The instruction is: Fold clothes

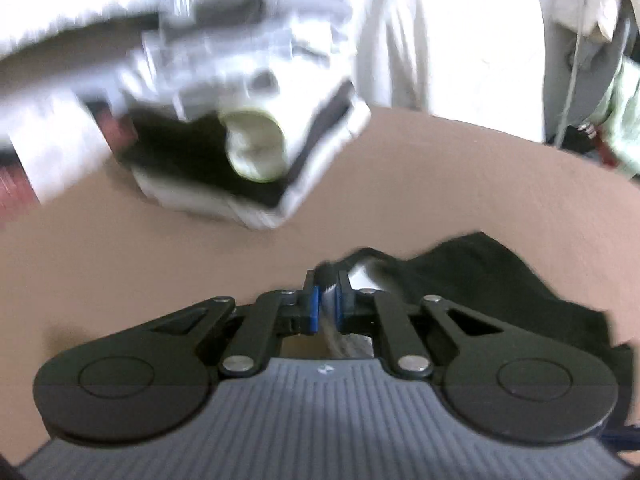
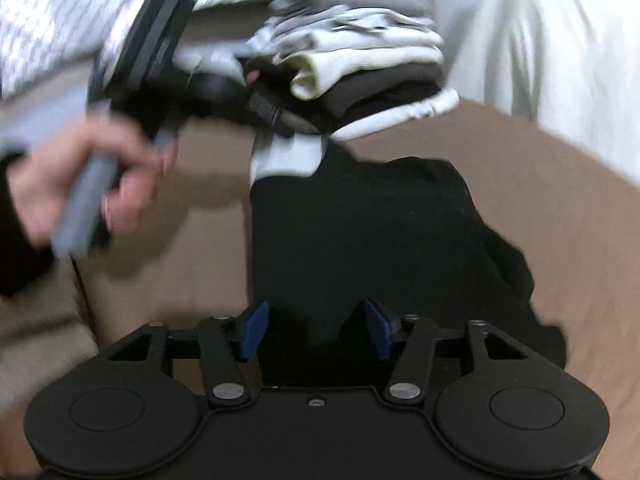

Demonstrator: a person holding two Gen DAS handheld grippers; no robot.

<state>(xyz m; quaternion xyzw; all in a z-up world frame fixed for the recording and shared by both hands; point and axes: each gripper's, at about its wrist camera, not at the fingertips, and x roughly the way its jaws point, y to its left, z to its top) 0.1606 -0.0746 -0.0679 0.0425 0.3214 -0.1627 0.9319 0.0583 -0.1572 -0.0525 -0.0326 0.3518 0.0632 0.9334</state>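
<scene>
A black garment [image 2: 360, 232] with a white inner patch [image 2: 286, 158] lies spread on the tan surface [image 2: 540, 220]. My left gripper [image 1: 326, 280] is shut on the garment's pale edge; the black cloth [image 1: 480, 280] trails off to its right. In the right wrist view the left gripper [image 2: 276, 124] is blurred and sits at the garment's far end, held by a person's hand [image 2: 80, 176]. My right gripper [image 2: 317, 330] stands open over the near end. The black cloth lies between its blue pads [image 2: 256, 332], which do not press it. Behind stands a stack of folded clothes [image 2: 360, 60].
The folded stack [image 1: 248, 128] of white, grey and black items sits at the far side of the tan surface [image 1: 120, 260]. White quilted bedding [image 2: 60, 20] and white drapery [image 2: 540, 60] rise behind it. A dark sleeve [image 2: 16, 248] is at the left edge.
</scene>
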